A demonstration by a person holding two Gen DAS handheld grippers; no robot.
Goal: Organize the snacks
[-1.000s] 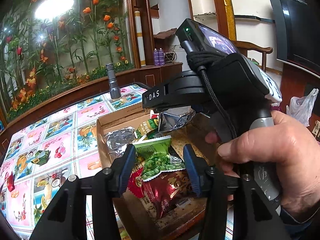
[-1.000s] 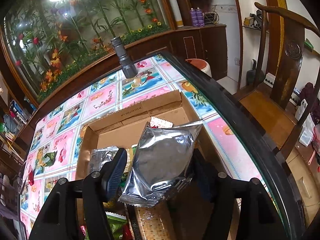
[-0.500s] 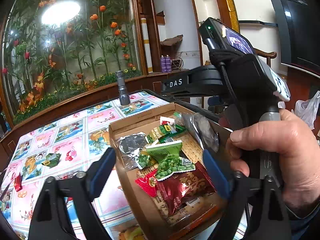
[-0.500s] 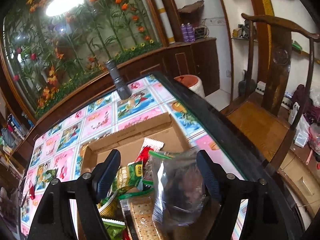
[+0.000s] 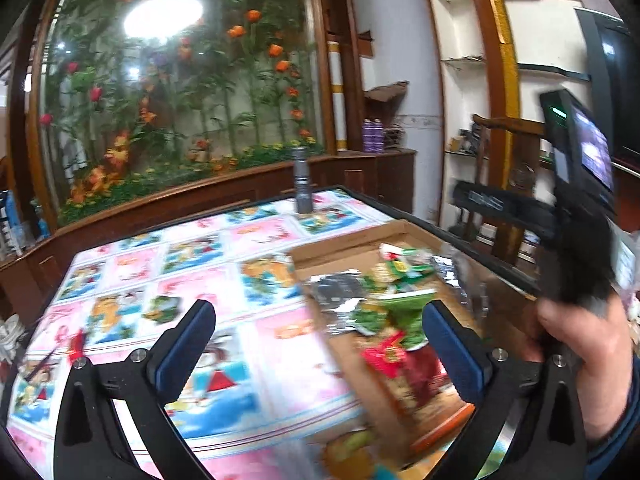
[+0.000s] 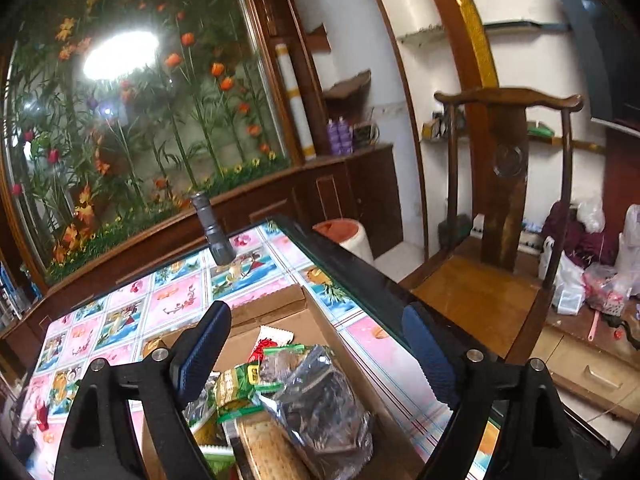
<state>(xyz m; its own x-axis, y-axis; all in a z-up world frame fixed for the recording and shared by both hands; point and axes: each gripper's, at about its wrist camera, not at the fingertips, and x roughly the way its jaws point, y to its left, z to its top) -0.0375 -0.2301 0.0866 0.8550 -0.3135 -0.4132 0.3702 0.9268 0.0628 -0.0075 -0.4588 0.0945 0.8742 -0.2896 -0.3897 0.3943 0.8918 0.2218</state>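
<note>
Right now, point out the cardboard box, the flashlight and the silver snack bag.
cardboard box [image 6: 276, 304]: right wrist view, far wall.
flashlight [image 6: 212, 226]: right wrist view, mid-barrel.
silver snack bag [image 6: 320, 404]: right wrist view, middle of its face.

Left gripper [image 5: 318, 338]: black angular arms, blue ribbed pads, silver screws. Right gripper [image 6: 316, 354]: same build. Right hand [image 5: 588, 364]: bare skin, dark blue sleeve cuff.

Lit mainly by a bright oval lamp reflection [image 5: 163, 16] blown out to white glare on the flowered glass panel [image 5: 180, 92]. Otherwise moderate indoor light, soft shadows. Heavily motion-blurred across the left wrist view, worst over the snack box [image 5: 384, 320]. Sharper in the right wrist view. Strong fisheye bending and black vignetting at corners.
</note>
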